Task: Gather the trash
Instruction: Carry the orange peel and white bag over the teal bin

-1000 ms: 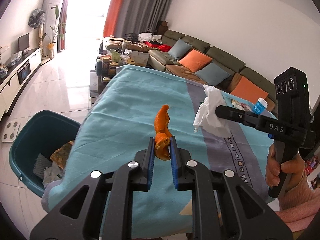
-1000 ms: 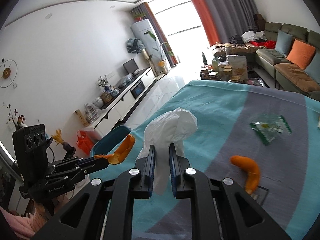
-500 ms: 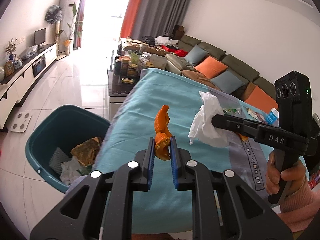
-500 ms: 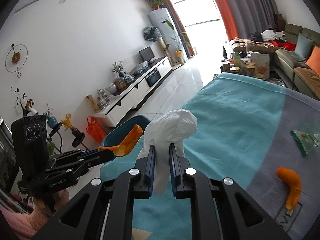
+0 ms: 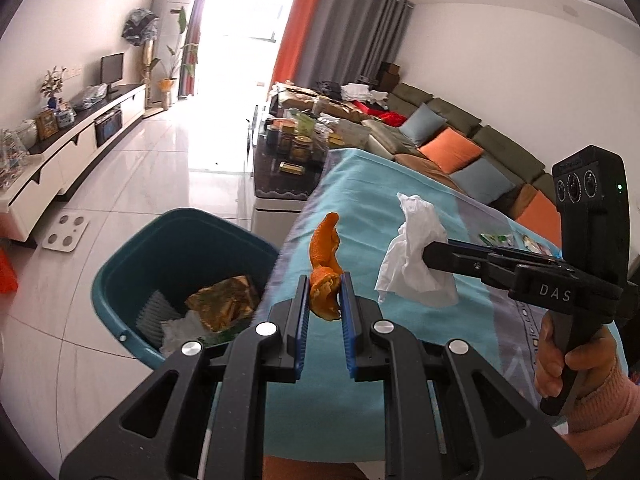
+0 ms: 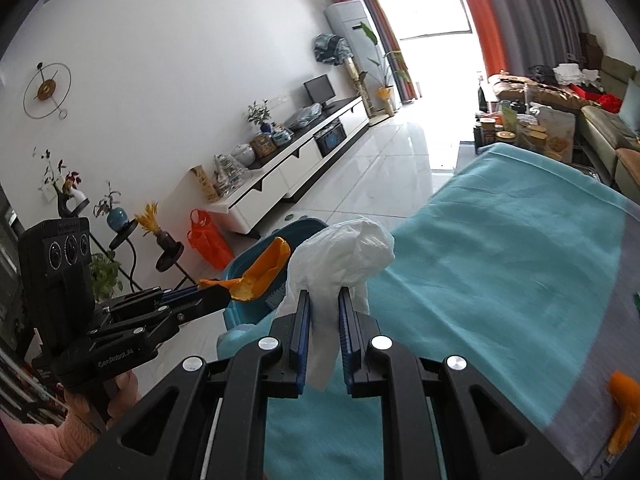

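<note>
- Left gripper [image 5: 325,300]: fingers pinched on a curl of orange peel [image 5: 325,268], which is held upright, its long axis rising from the blue pads.
- Right gripper [image 6: 323,322]: fingers closed on a crumpled white tissue [image 6: 344,256]; the wad bulges above the pads and a tail hangs below them.
- Landmark, teal waste bin [image 5: 132,268]: stood on the tiled floor, against the near corner of the cloth-covered surface; already holding a brown wrapper [image 5: 222,302] and white paper.
- Key relation: the bin lies below and to the left of both loads. The peel is judged the nearer, just beside the bin's rim though still over the cloth edge; the tissue is held farther from the bin, over the surface. A leftward carry and release are judged necessary for each, the left hand first.
- Surface [image 6: 500,248]: draped in a teal cloth with a grey band. Away from the bin, a second orange peel [image 6: 622,412] and a green wrapper [image 5: 496,237] are left lying, so collection is judged incomplete.
- Room: beyond the bin, a white TV cabinet [image 6: 304,168] along the wall and a bright window with orange and grey curtains; past the far end of the surface, a cluttered coffee table [image 5: 288,160] and a sofa with orange and blue cushions.
- Risk, judged: the light tissue may cling to the pads or drift short of the bin.
</note>
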Motion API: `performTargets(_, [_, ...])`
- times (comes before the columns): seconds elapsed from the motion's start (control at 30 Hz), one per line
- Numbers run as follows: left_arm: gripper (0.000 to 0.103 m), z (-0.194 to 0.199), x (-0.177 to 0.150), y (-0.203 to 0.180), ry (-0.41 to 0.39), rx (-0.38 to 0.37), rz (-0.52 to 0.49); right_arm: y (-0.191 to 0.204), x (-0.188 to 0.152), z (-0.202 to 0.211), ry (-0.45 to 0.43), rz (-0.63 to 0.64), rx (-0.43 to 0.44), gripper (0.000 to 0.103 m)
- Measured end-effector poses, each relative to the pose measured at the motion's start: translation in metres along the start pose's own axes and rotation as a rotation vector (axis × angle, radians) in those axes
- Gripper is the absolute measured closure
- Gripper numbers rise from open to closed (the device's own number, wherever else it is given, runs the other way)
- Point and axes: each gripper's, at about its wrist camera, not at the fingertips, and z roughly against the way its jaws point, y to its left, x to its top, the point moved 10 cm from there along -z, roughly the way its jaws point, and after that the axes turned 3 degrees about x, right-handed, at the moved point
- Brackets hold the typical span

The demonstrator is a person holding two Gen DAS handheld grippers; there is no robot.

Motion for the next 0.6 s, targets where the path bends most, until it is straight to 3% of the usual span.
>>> performTargets(0.6, [0.088, 0.001, -0.004, 0.086, 0.009, 0.137, 0.124, 0.035, 0.015, -0.067, 0.106, 0.068, 0.048, 0.089])
